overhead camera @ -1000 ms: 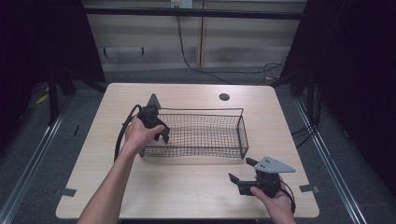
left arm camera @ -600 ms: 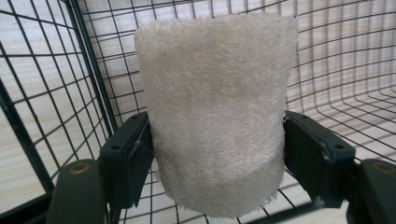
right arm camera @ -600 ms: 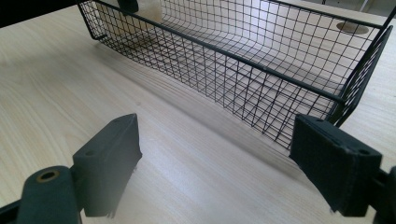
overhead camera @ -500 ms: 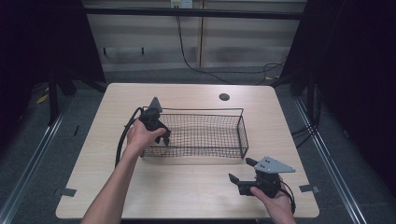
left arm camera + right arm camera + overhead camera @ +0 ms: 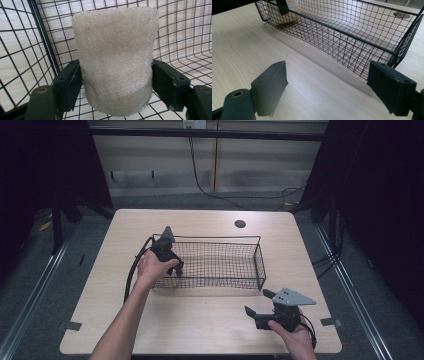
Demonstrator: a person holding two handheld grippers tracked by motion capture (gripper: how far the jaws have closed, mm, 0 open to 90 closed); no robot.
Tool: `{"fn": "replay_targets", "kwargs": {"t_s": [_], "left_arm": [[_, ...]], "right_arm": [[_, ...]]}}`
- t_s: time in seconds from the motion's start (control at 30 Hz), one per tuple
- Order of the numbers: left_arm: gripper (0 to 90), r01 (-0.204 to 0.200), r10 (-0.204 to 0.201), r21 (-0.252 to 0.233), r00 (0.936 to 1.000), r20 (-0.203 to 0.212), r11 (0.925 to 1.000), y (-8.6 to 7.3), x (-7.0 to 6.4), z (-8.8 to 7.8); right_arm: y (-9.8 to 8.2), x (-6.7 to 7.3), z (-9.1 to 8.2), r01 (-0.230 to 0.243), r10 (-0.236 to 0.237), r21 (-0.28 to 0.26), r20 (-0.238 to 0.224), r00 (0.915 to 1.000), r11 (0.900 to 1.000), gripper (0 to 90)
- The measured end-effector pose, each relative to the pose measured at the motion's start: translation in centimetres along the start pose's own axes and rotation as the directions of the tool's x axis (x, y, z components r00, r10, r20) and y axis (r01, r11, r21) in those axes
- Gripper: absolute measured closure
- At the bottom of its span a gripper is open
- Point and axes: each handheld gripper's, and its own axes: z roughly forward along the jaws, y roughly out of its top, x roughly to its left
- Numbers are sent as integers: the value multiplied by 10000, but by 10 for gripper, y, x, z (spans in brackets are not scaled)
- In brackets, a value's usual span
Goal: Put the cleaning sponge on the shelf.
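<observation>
Left gripper view: my left tool holds a pale, fuzzy loofah piece between its two black jaws, one pad against each side of it. The piece is a stubby cylinder, and its long axis runs up the picture, away from the jaws, so its far end points at the wire mesh beyond. Its near end hangs just below the pads. Behind and under it I see the black wire basket, with a thick corner wire just to the left of the piece and the pale wood of the bench showing through the grid.

In the high view my left hand has that tool at the left end of the basket, tipped down into it; the piece itself is too small to make out there. The basket lies long side across the bench.

My right tool rests low on the bench near the front right edge, well apart from the basket, held in my right hand. In the right gripper view its jaws stand wide with nothing between them, facing the basket's long wall.
</observation>
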Motion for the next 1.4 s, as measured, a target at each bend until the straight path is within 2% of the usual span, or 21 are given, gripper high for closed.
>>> {"fn": "replay_targets", "kwargs": {"t_s": [0.5, 0.7, 0.9, 1.07, 1.1, 1.4], "left_arm": [[260, -135, 134, 82, 9999, 94, 9999, -1, 0, -1], [221, -96, 94, 70, 9992, 400, 9999, -1, 2, -3], [187, -277, 278, -23, 9977, 625, 9996, -2, 3, -5], [178, -593, 609, -189, 9931, 999, 9981, -4, 5, -8], [177, -800, 817, -205, 9906, 1097, 9966, -4, 6, -9], [177, -1107, 1196, -663, 9815, 1493, 9916, -8, 9, -17]], "right_arm": [[0, 0, 1, 27, -27, 20, -61, 10000, 10000, 157], [0, 0, 1, 26, -26, 27, -62, 10000, 10000, 157], [0, 1, 1, 1, 0, 50, -64, 10000, 10000, 157], [0, 1, 1, 18, -17, 42, -75, 10000, 10000, 157], [0, 1, 2, 30, -30, 41, -82, 10000, 10000, 157], [0, 1, 2, 42, -41, 46, -72, 10000, 10000, 157]]}}
